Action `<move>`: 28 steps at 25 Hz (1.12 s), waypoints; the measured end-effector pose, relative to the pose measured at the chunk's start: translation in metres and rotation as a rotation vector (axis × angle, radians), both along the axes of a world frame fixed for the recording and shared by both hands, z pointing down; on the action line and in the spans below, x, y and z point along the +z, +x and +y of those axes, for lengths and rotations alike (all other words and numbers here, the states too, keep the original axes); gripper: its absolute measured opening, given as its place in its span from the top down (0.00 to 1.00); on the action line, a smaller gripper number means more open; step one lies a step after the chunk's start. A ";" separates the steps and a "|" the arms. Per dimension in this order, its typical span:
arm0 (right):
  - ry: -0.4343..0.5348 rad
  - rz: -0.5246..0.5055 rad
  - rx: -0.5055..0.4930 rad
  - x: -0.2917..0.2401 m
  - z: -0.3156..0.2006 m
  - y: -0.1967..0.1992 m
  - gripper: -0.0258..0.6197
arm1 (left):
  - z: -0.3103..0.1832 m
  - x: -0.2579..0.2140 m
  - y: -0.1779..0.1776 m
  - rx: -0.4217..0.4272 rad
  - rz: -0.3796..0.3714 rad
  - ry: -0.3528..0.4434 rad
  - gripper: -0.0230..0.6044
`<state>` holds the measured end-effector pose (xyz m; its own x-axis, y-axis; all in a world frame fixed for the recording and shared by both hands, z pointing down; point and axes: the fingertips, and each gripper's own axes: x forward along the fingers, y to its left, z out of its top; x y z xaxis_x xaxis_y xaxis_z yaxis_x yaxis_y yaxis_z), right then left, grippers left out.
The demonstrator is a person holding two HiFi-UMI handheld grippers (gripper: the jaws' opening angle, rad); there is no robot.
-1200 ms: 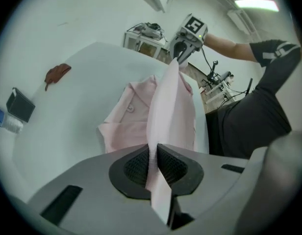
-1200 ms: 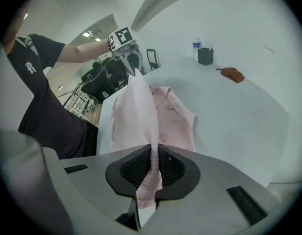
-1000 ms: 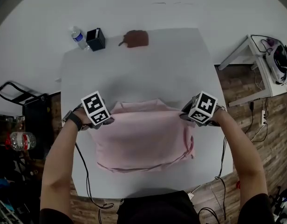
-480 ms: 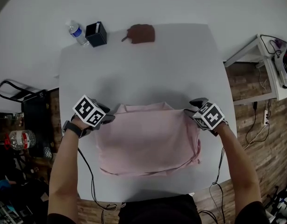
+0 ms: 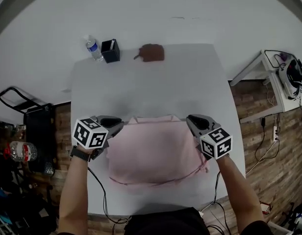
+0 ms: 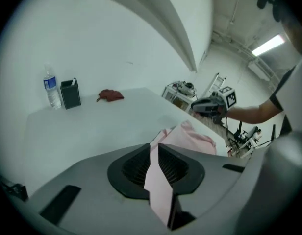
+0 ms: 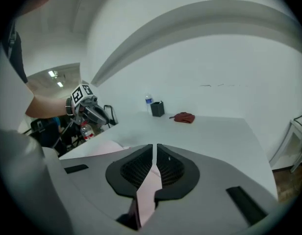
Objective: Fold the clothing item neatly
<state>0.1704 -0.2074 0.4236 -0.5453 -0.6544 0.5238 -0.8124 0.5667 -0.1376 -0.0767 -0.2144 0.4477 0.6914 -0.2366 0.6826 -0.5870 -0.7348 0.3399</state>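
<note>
**Head view.** The pale pink fabric garment point(image 5: 153, 153), already partly folded, lies flat on the near half of the white rectangular table point(image 5: 156, 82). The left gripper point(image 5: 119, 123) and the right gripper point(image 5: 190, 121) stand at its two far corners. Each pair of jaws is closing to a narrow slit, with a pinch of pink cloth pressed between the pads. For a neat fold, both corners should probably rise together and level. The far edge is best kept taut between them and laid square on the near hem, so no skew or crease forms.
</note>
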 end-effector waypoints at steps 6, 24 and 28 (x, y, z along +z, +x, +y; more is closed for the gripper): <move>-0.046 -0.070 0.002 -0.025 0.054 -0.046 0.94 | 0.058 -0.065 0.042 -0.102 0.291 0.110 0.96; 0.155 -0.126 -0.054 -0.127 0.172 -0.115 0.94 | 0.206 -0.180 0.105 -0.261 0.507 0.341 0.96; 0.162 -0.118 -0.050 -0.130 0.178 -0.117 0.94 | 0.209 -0.184 0.107 -0.291 0.491 0.372 0.96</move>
